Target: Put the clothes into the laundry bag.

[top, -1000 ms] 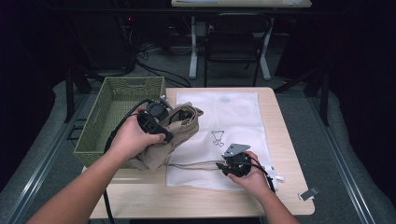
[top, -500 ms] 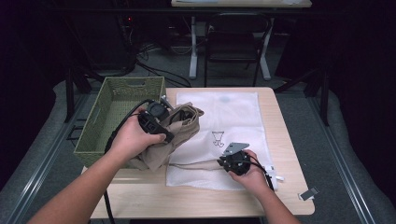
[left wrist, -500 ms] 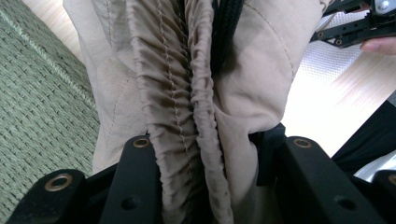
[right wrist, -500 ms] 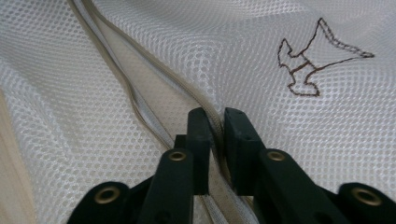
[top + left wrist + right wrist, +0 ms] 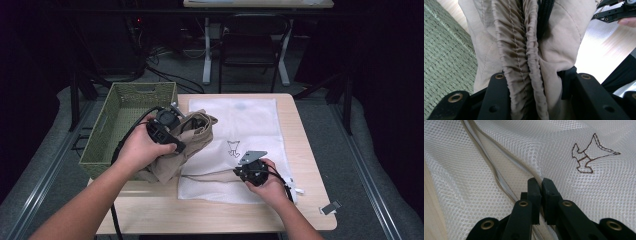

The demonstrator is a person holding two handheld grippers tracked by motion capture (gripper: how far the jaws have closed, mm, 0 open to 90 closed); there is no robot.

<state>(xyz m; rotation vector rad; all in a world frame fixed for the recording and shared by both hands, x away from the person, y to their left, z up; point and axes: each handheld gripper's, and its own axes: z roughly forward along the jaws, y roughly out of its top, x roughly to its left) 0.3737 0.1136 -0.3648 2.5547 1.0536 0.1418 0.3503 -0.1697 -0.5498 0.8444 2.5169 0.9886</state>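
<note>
Soft, light and floppy, the tan trousers (image 5: 187,142) sit bunched at the table's nine o'clock, waistband clamped in the left gripper (image 5: 534,100), while the right gripper (image 5: 541,185), just closed, pinches the limp mesh bag (image 5: 250,125) by its zipper edge.

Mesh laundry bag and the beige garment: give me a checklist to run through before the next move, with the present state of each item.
1. Right gripper shut on the mesh bag: ok, its fingers have just closed and pinch the mesh edge beside the zipper.
2. Left gripper holds the beige garment: ok, bunched fabric sits between its fingers.
3. Bag opening wide enough for the garment: not ok, the zipper edges lie close and flat.
4. Garment free of the green basket: ok, it rests on the table beside the basket.
5. Cable clear of the bag: not ok, it lies across the mesh.
</note>
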